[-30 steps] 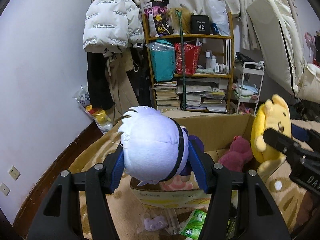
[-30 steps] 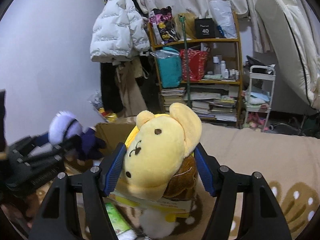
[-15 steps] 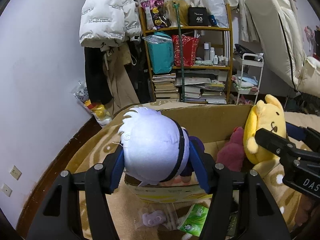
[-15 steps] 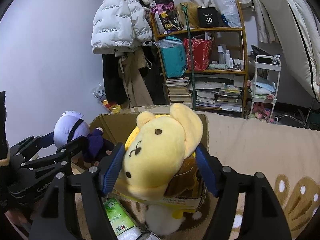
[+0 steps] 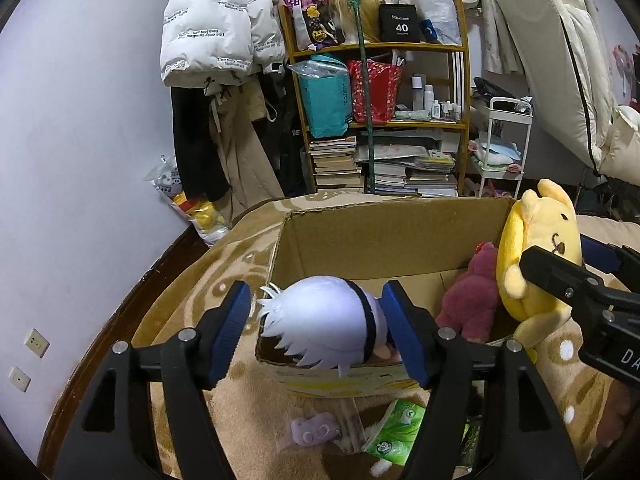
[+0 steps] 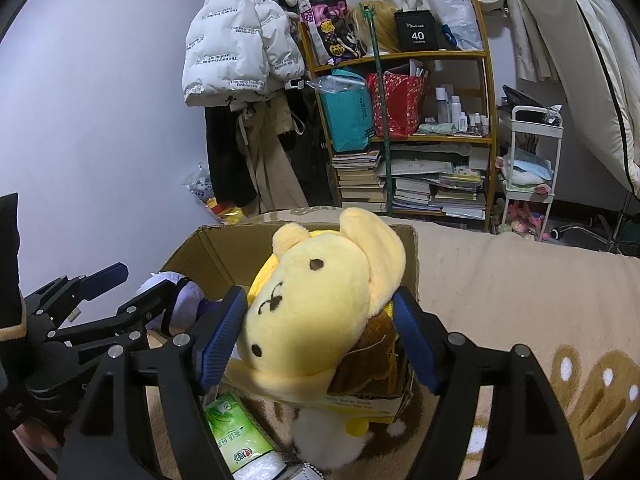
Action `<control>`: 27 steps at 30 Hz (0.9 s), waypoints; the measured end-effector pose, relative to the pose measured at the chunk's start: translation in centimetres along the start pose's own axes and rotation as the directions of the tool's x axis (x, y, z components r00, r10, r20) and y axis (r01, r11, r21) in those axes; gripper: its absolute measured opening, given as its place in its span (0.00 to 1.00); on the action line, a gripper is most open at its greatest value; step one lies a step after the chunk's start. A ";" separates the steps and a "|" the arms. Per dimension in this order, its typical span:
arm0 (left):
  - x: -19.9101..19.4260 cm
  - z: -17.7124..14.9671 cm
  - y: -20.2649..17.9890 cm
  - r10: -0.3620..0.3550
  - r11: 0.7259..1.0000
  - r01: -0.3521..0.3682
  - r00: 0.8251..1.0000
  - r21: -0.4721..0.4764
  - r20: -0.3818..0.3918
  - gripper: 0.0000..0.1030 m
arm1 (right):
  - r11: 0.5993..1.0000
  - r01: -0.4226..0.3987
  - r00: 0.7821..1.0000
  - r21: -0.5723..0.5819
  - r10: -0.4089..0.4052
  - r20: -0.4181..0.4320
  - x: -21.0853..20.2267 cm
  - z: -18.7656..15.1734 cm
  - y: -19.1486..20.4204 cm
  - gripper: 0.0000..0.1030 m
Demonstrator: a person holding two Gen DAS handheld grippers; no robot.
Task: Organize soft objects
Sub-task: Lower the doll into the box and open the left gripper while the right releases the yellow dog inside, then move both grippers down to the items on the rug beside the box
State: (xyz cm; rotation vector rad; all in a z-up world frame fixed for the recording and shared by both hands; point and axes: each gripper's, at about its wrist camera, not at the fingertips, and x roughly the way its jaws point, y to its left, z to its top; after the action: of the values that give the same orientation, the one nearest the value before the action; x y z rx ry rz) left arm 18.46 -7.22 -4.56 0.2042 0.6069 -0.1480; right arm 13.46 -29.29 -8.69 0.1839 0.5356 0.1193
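Note:
A white-haired plush doll (image 5: 320, 324) lies at the near left corner of the open cardboard box (image 5: 384, 236). My left gripper (image 5: 318, 334) is open around the doll, its blue pads apart from it. My right gripper (image 6: 318, 344) is shut on a yellow dog plush (image 6: 320, 312) and holds it over the box's right side; it also shows in the left wrist view (image 5: 536, 256). A dark pink plush (image 5: 468, 300) sits inside the box. The left gripper (image 6: 120, 296) and doll (image 6: 176, 292) show in the right wrist view.
The box (image 6: 208, 248) stands on a tan patterned blanket (image 5: 240, 412). A green tissue pack (image 5: 394, 426) and a small purple toy in a clear bag (image 5: 312, 430) lie in front of it. A bookshelf (image 5: 384, 120), hanging coats (image 5: 212, 40) and a white cart (image 5: 504, 140) stand behind.
My left gripper has lowered and opened, letting the white-haired doll go into the box. My right gripper has brought the yellow dog plush closer over the box.

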 end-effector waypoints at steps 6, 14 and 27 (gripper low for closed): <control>-0.5 0.1 0.3 0.008 1.000 -0.008 1.000 0.001 0.011 0.79 | 1.000 -0.001 1.000 0.002 0.001 0.002 0.0 0.0 -0.1 0.89; -0.8 0.1 0.7 0.014 1.000 -0.014 1.000 -0.003 -0.003 0.80 | 1.000 -0.007 1.000 -0.017 0.007 0.008 -0.9 0.1 0.6 0.90; -2.8 -0.1 2.2 0.022 1.000 -0.022 1.000 -0.005 -0.012 0.92 | 0.998 0.005 1.000 -0.059 -0.004 0.015 -3.2 -0.4 2.1 1.00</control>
State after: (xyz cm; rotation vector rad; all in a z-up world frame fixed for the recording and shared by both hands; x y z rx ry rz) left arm 16.56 -4.86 -2.64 0.2067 0.6164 -0.1243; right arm 10.34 -27.66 -7.01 0.1258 0.5167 0.1293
